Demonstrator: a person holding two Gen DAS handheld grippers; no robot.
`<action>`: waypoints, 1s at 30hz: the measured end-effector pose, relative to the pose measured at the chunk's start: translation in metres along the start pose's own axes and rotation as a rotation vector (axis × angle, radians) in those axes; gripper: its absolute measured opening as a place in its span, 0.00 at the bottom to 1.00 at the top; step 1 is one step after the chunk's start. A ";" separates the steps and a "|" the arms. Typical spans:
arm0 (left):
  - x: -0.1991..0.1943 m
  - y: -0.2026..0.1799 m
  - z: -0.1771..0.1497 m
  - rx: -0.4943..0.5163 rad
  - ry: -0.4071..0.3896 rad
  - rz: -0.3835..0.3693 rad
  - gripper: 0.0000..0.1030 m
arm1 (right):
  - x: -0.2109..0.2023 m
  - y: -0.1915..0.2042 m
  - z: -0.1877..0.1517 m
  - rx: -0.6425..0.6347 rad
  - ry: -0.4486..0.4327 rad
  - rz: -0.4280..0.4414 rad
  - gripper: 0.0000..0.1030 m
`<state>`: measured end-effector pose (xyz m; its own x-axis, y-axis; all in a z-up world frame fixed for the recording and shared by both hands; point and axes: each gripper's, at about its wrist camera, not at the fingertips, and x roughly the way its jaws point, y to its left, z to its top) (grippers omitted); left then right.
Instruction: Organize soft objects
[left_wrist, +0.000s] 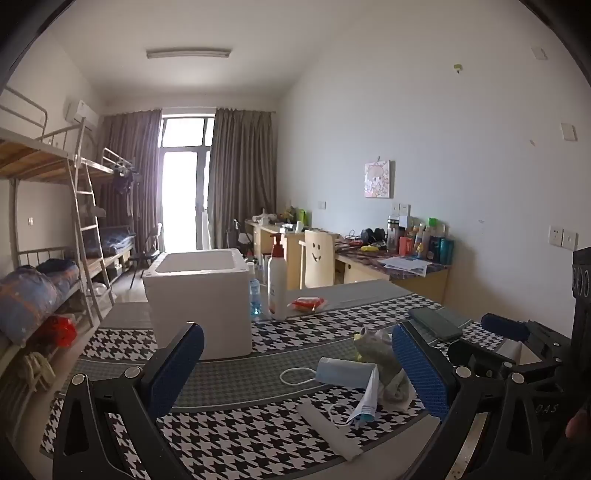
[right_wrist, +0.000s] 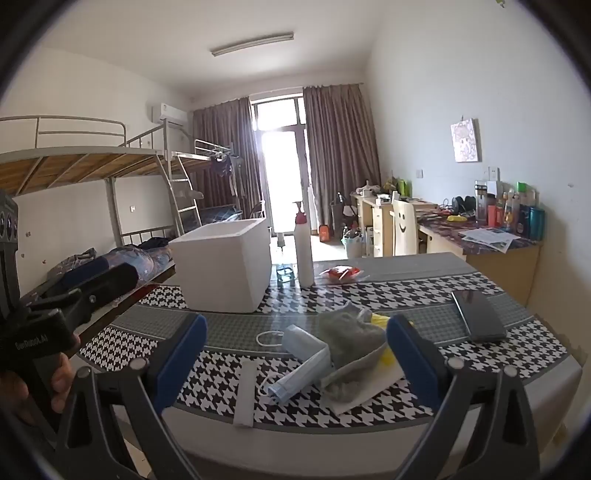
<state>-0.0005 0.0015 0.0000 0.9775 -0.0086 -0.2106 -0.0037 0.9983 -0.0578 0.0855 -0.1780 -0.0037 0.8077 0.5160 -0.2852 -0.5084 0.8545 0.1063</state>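
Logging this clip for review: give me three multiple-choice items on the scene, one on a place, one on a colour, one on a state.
1. Where does the foam box stand?
A. on the table
B. on the bunk
C. on the floor

2. What colour are the gripper pads?
A. red
B. blue
C. yellow

3. How is the right gripper?
A. shut on the sock
B. shut on the mask
C. open, holding nothing

Key: 1 A, the box sits on the table, beyond the mask and sock. 2 B, both pads show blue. 3 C, its fingers stand wide apart above the pile, touching nothing.
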 end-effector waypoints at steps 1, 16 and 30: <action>0.000 0.001 0.000 -0.003 0.004 -0.005 0.99 | 0.000 0.000 0.000 -0.003 -0.006 0.002 0.97; 0.007 0.000 0.001 0.013 0.030 0.023 0.99 | 0.000 -0.004 0.002 -0.002 -0.001 -0.003 0.97; 0.010 0.000 0.000 0.011 0.029 0.028 0.99 | 0.003 -0.004 0.004 -0.003 -0.003 -0.009 0.97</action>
<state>0.0093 0.0014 -0.0024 0.9705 0.0179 -0.2403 -0.0286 0.9987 -0.0410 0.0913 -0.1793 -0.0016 0.8133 0.5084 -0.2832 -0.5018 0.8591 0.1011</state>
